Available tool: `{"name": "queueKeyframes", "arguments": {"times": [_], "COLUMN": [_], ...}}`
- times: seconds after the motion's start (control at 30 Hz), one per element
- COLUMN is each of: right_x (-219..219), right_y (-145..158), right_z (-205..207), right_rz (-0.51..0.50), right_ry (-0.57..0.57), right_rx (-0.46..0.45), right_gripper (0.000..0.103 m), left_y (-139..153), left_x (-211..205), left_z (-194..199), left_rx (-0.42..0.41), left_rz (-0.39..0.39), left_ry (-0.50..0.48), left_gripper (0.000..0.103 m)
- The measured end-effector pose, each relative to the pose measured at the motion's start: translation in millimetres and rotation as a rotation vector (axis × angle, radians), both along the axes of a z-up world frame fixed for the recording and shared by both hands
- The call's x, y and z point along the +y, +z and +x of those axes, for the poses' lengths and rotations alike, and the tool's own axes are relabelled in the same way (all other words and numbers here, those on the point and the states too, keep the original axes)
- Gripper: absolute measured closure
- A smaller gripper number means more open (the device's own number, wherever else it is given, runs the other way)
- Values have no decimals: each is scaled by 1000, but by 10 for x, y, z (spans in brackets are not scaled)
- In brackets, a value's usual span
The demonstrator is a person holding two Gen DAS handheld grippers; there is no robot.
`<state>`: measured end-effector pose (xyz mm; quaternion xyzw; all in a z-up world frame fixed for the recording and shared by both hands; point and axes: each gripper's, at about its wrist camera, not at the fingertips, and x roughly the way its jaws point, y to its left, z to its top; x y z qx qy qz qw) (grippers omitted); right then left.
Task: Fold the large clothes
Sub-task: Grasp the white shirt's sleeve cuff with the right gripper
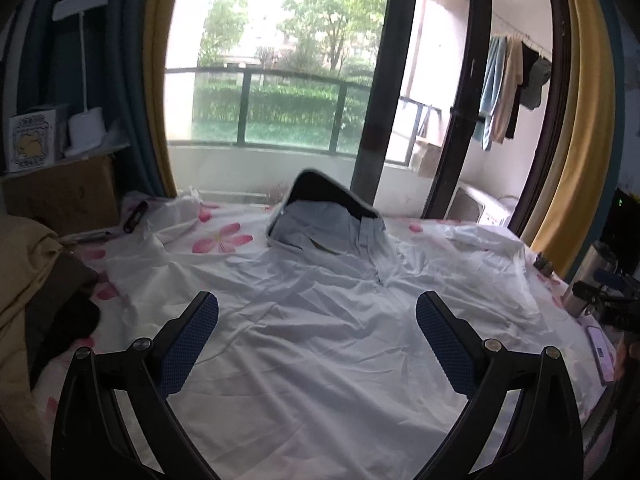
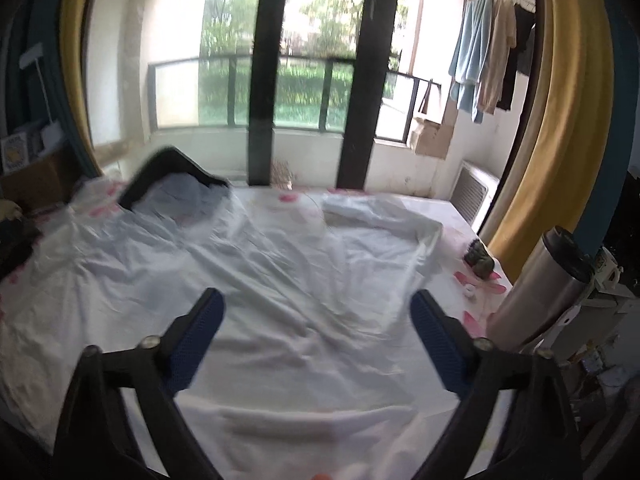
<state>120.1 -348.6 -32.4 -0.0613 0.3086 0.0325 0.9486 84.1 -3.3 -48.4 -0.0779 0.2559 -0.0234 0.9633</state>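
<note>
The white hooded jacket lies spread (rumpled) on the floral sheet, its hood at twelve o'clock. The left gripper and the right gripper both hover over it with jaws wide, grasping nothing.

A pale, bluish-white garment with a black-trimmed hood is seen on a white sheet printed with pink flowers. Blue textured pads on black arms are shown on the left tool and the right tool. Yellow and teal curtains are visible.
</note>
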Motion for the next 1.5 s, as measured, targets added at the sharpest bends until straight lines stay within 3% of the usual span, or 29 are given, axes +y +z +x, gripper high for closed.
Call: {"name": "queueKeyframes", "arguments": {"times": [0.33, 0.67, 0.97, 1.1, 1.17, 1.2, 1.23, 1.33, 1.5], "right_x": [-430, -342, -110, -62, -57, -50, -53, -89, -211], "right_y": [-275, -544, -854, -918, -906, -898, -874, -741, -312], "right_z": [1067, 2145, 2903, 3060, 3085, 3080, 3053, 2942, 2611], "right_rz": [-31, -131, -168, -174, -166, -167, -169, -158, -113], "right_ry": [20, 83, 135, 157, 179, 189, 187, 184, 156], "right_rx": [131, 186, 237, 261, 261, 267, 257, 216, 130], "right_gripper": [53, 56, 56, 56, 74, 95, 100, 101, 101], "left_y": [-207, -508, -804, -873, -881, -874, -861, -812, -657], "left_x": [-183, -190, 40, 138, 151, 149, 141, 106, 55], "left_z": [677, 1445, 1850, 1894, 1889, 1883, 1870, 1842, 1694], "left_rx": [75, 151, 209, 220, 219, 217, 213, 209, 180], "left_rz": [30, 42, 20, 2, 4, 8, 15, 38, 42], "left_ry": [-68, -81, -5, 30, 36, 38, 38, 16, -11], "left_gripper": [2, 2, 2, 2, 2, 2, 3, 9, 9]}}
